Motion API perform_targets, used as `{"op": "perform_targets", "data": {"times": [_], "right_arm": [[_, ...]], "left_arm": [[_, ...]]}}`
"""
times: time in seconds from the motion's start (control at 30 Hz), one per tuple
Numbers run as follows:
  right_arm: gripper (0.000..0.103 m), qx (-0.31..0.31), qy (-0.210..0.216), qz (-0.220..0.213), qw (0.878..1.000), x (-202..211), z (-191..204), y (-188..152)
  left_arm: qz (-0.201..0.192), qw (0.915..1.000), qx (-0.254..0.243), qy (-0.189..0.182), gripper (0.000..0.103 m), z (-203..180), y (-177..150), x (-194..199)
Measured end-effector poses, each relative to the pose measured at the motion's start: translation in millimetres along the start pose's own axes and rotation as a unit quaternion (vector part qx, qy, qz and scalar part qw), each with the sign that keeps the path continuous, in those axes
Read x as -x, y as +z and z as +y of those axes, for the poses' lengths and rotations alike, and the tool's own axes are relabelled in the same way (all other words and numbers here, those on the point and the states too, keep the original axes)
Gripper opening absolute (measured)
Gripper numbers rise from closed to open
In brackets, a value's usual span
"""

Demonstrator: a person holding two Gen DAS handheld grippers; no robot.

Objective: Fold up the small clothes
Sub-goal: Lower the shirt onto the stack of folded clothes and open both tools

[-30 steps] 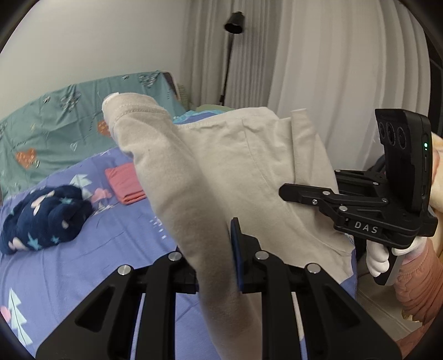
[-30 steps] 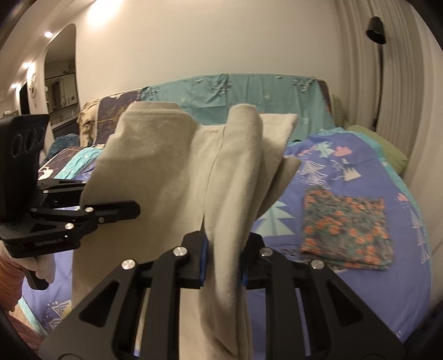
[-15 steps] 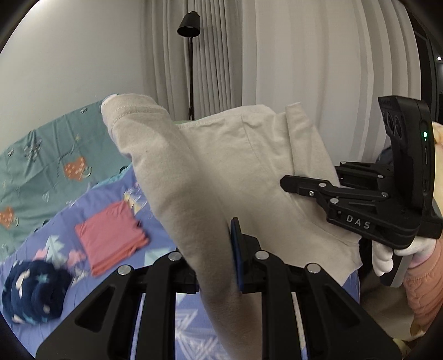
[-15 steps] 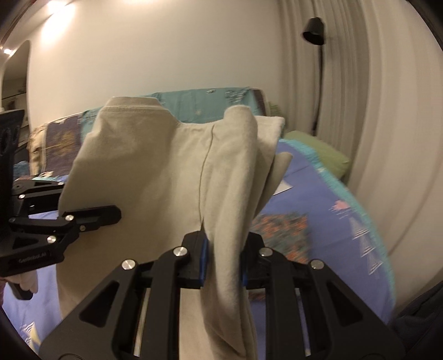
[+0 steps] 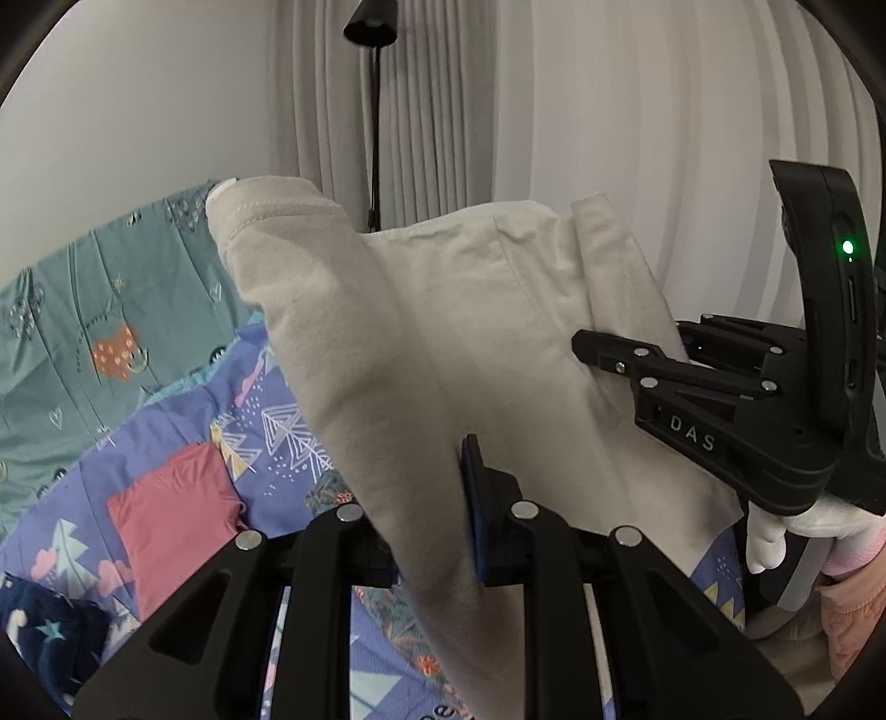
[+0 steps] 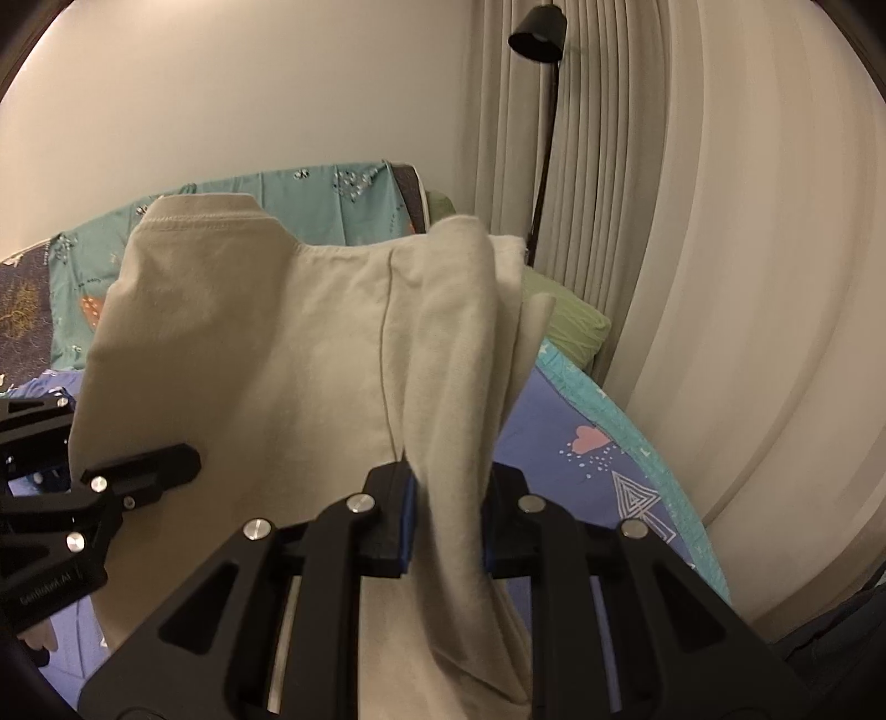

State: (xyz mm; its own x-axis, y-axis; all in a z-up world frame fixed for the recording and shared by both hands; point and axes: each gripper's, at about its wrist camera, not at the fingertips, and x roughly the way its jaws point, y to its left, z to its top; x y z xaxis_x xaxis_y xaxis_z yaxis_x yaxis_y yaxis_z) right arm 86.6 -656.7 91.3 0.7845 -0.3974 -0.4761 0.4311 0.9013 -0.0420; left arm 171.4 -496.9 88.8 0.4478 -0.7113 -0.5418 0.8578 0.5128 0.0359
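A beige garment (image 5: 470, 343) hangs in the air above the bed, held up between both grippers. My left gripper (image 5: 437, 509) is shut on a bunched edge of it, cloth spilling down between the fingers. My right gripper (image 6: 446, 515) is shut on the other bunched edge of the beige garment (image 6: 266, 354). In the left wrist view the right gripper (image 5: 587, 346) reaches in from the right, held by a white-gloved hand (image 5: 775, 531). In the right wrist view the left gripper (image 6: 183, 459) shows at the left edge, against the cloth.
Below lies a bed with a purple patterned sheet (image 5: 277, 443). On it lie a folded pink cloth (image 5: 166, 515) and a navy starred bundle (image 5: 50, 626). A teal cover (image 5: 83, 310), a green pillow (image 6: 559, 315), a black floor lamp (image 6: 540, 39) and white curtains (image 5: 609, 111) stand behind.
Both grippers have swung sideways together with the beige garment held between them. The bed has slid left in both views, and the curtains and lamp now fill more of the background.
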Motion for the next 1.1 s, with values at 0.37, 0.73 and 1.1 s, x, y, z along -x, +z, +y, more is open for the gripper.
{"op": "perform_targets", "data": {"times": [0.37,0.73,1.1], "right_arm": [[0.033,0.001,-0.062,0.12,0.991,-120,5,-36],[0.036,0.002,-0.083,0.163,0.983,-134,-6,-101],[0.054,-0.035,-0.133,0.133,0.982,-69,7,-127]], "left_arm": [[0.124,0.9901,0.041,0.051,0.036,43,-50,-110],[0.128,0.9904,0.017,0.051,0.042,43,-108,-113],[0.083,0.9952,0.041,0.034,0.054,39,-126,-65]]}}
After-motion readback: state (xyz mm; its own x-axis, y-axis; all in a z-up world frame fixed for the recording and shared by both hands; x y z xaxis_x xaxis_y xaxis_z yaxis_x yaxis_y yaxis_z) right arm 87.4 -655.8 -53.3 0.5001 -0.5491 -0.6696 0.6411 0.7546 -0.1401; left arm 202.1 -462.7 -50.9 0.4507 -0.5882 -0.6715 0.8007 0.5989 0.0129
